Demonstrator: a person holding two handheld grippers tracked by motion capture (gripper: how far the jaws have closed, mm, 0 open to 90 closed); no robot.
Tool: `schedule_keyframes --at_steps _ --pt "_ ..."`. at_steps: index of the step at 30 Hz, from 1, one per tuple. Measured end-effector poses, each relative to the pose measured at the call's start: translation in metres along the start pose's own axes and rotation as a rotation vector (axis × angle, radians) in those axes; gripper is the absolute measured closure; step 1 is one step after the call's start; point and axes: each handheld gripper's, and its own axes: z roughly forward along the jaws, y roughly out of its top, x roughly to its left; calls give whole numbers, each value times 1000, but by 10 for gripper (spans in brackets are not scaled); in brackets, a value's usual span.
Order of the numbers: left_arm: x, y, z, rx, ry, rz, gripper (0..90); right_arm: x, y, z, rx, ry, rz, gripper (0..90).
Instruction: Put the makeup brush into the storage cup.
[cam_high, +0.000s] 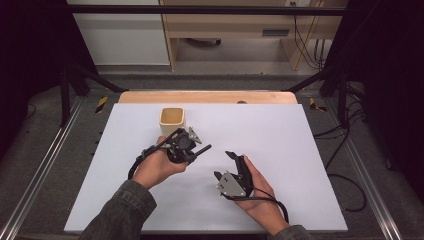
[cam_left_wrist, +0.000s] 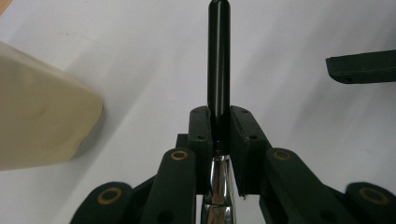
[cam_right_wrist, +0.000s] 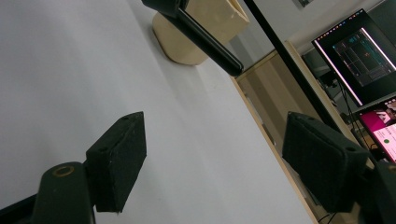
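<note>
A: Cup (cam_high: 172, 121) sits at your far left, mouth up, ready to take the tool.

B: Your left gripper (cam_high: 186, 148) clamps the black-handled tool (cam_left_wrist: 219, 60) by its neck, handle free. Your right gripper (cam_high: 226, 165) waits beside, jaws wide, empty.

Dark green sleeves (cam_high: 122, 207), black grippers with brass-ringed screws, grey plates, trailing black cables

The high view looks down on the white table (cam_high: 300, 150); both gripper views skim it closely, sharing the beige cup (cam_left_wrist: 42, 121).
</note>
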Motion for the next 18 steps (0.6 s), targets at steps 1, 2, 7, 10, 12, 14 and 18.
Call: schedule_keyframes --at_steps 1,2,7,10,12,14,18 --pt "0 0 1 4 0 4 792 0 0 0 -1 0 0 221" --pt "0 0 1 8 -4 8 793 0 1 0 -2 -1 -4 221" --pt "-1 0 3 22 -17 17 793 1 2 2 -13 8 1 218" --pt "1 1 2 26 -16 28 793 2 4 3 -17 14 -17 222" --pt "0 2 2 30 -21 28 793 3 5 4 -15 8 -27 232" --pt "0 4 2 33 -21 37 793 3 6 6 -13 6 -39 246" --pt "-1 7 0 43 -25 51 792 3 7 9 -12 -4 -58 282"
